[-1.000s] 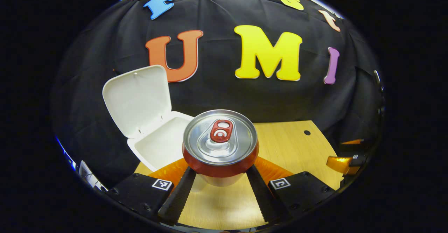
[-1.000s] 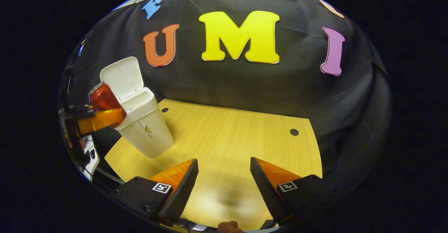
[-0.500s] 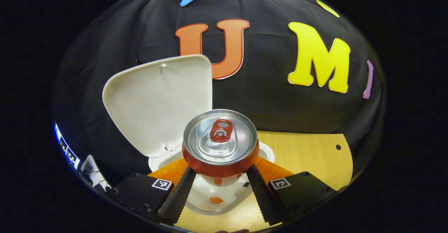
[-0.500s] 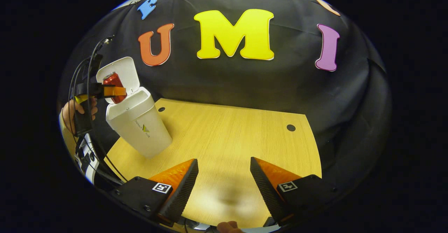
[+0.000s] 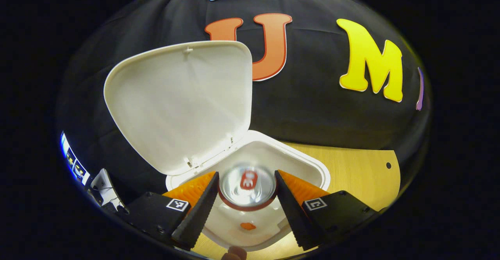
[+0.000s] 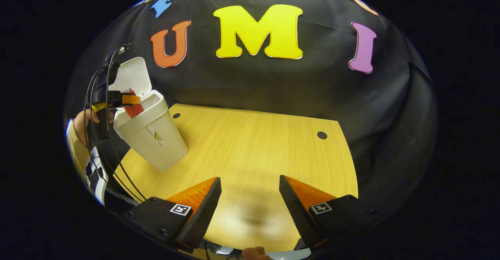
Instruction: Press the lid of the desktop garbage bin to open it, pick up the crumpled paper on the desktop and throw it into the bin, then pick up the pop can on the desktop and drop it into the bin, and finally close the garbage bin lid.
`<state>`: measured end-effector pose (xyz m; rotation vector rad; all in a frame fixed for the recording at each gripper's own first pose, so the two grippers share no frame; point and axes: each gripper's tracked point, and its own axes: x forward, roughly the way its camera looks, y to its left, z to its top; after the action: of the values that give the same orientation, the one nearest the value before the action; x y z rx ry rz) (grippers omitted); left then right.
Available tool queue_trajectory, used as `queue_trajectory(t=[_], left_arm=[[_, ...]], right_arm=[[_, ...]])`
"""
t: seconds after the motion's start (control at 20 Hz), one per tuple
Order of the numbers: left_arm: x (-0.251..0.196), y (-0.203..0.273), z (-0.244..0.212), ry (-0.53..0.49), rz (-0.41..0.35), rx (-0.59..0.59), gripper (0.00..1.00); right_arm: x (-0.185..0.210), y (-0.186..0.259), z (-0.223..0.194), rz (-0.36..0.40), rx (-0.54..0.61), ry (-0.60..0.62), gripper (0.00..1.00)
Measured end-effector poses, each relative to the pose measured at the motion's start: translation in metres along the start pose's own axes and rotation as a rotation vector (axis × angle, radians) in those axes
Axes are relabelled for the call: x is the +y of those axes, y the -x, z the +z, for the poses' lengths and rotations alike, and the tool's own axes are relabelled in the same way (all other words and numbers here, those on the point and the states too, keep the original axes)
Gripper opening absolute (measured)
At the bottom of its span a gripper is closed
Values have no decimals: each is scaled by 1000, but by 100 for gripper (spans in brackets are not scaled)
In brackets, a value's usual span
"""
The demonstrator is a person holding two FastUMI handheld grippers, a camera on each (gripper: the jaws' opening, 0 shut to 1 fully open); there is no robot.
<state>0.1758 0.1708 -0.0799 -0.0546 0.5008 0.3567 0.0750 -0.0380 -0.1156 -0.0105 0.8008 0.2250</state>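
Left gripper view: left tongs (image 5: 245,209) at bottom centre, right over the open mouth of the garbage bin (image 5: 312,165). Pop can (image 5: 247,185) sits between the two fingers (image 5: 197,213) but looks smaller and blurred, top w/ red tab facing the camera. 0.5 s ago it was big, sharp and clamped at the finger ends; now it's lower, down in the bin's mouth. Fingers spread about a can's width; can't tell if they touch the can, so grip vs. release is unclear. Lid (image 5: 179,104) stands open, upper left of centre, hinged at the bin's back rim; it looms much larger vs. 1 s ago, when the bin was off to the left and the can hung above the table. A small orange patch shows on the bin's inner floor below the can. Table (image 5: 363,170) shows as a strip at right. Crumpled paper: can't make it out.

Right gripper view: right tongs (image 6: 250,209) at bottom centre, fingers wide apart, nothing between them, held above the bare table (image 6: 250,143), same as in both earlier frames. At far left the garbage bin (image 6: 150,135) stands on the table's corner w/ lid (image 6: 131,76) up; left tongs (image 6: 131,100) sit at its rim w/ the red pop can (image 6: 134,109) partly inside the opening. 1 s ago that can was outside, left of the bin. A hand (image 6: 84,121) holds that tool at the left edge.
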Motion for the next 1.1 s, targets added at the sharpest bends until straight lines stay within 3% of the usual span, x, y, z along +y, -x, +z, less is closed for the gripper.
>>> queue_trajectory(t=[0.2, 0.45, 0.75, 1.1], left_arm=[[4, 28, 47, -51, 22, -113, 95], [5, 55, 125, -16, 51, -239, 98], [44, 54, 207, 10, 171, -347, 97], [84, -14, 184, 125, 237, -231, 98]], right_arm=[[-3, -2, 6, 14, -4, 7, 93], [-6, -6, 11, 37, -14, 11, 93], [-12, -13, 8, 45, -5, -11, 94], [-34, -21, 1, 17, 14, -73, 93]])
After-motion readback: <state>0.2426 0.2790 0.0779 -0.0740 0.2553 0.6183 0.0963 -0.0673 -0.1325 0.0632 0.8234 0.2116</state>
